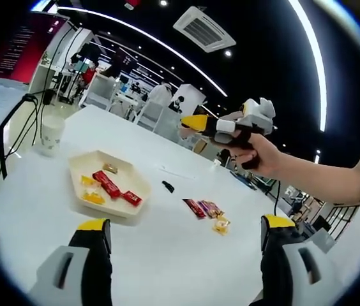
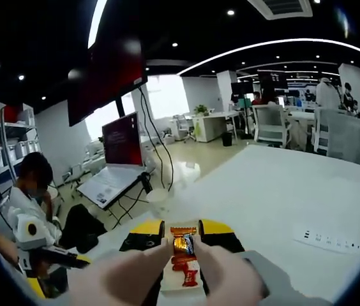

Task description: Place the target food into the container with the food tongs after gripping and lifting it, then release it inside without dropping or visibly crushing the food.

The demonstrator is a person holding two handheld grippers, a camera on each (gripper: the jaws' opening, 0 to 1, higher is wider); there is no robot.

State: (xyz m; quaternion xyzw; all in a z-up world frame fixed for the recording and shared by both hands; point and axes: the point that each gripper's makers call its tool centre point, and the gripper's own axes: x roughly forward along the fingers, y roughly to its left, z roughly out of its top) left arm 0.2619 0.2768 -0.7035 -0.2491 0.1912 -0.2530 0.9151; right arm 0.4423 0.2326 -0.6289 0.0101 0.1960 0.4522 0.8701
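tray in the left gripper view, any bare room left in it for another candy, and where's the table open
The tray is bare along its far-left end and near edge; candies crowd its middle. The table is open between the left hand-held gripper tips and beyond the tray. Loose candies clutter the patch right of the tray.

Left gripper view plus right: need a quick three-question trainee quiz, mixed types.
1. True or false: the left tool is open.
2. The right tool grips: A) a wrapped snack B) a spoon C) nothing.
3. Fill in: the loose snacks lie on the table, ____ the tray.
Key: 1 true; 2 A; 3 outside.
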